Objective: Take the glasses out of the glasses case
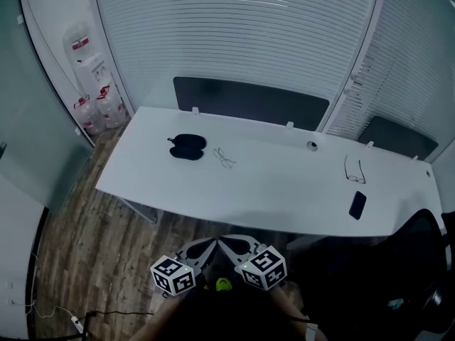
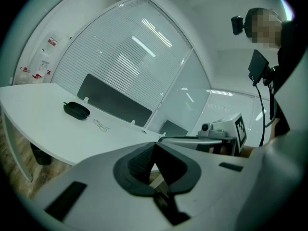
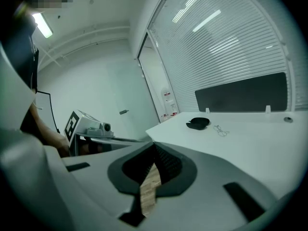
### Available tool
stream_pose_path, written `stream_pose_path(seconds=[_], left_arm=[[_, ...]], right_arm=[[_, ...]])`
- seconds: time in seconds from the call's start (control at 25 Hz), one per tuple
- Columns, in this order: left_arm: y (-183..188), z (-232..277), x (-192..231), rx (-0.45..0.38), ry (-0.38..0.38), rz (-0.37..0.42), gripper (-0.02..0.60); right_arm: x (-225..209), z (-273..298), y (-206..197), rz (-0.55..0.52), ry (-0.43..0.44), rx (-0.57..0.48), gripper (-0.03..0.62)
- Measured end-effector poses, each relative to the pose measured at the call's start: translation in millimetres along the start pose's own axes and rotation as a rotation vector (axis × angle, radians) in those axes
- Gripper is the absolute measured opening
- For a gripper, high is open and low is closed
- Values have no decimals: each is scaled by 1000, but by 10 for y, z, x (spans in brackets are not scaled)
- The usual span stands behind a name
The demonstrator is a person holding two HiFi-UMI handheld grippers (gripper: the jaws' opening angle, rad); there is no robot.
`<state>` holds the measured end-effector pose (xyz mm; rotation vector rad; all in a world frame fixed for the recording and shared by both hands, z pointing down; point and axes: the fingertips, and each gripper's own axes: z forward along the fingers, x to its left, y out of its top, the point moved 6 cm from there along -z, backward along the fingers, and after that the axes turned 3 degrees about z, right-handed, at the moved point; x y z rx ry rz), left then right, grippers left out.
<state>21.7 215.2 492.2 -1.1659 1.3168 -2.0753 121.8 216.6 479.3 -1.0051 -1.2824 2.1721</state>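
Both held low and near level, short of the surface's near edge: my left hand-held gripper [image 1: 201, 247] is clenched and empty, my right hand-held gripper [image 1: 232, 245] the same. Black glasses case [image 1: 188, 146] lies toward the left of the white surface [image 1: 284, 190], glasses [image 1: 225, 158] just beside it, outside. Slatted blinds [image 1: 242, 34] behind.

Office: white desk [image 1: 284, 183], slatted blinds [image 1: 234, 34] (water dispenser [image 1: 89, 66] nearby)

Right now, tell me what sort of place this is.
Probably an office or meeting room. A long white table stands in front of glass walls covered by slatted blinds, and a water dispenser with spare bottles stands in the corner.
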Motion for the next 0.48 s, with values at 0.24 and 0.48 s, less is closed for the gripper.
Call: stream_pose_path(seconds=[0.24,0.48], left_arm=[[-15,39,-31,10,-15,2,3],[-21,93,-58,11,-19,4,3]], right_arm=[[-47,-30,-19,2,-14,3,17],[-79,-77,-22,7,-14,9,17]])
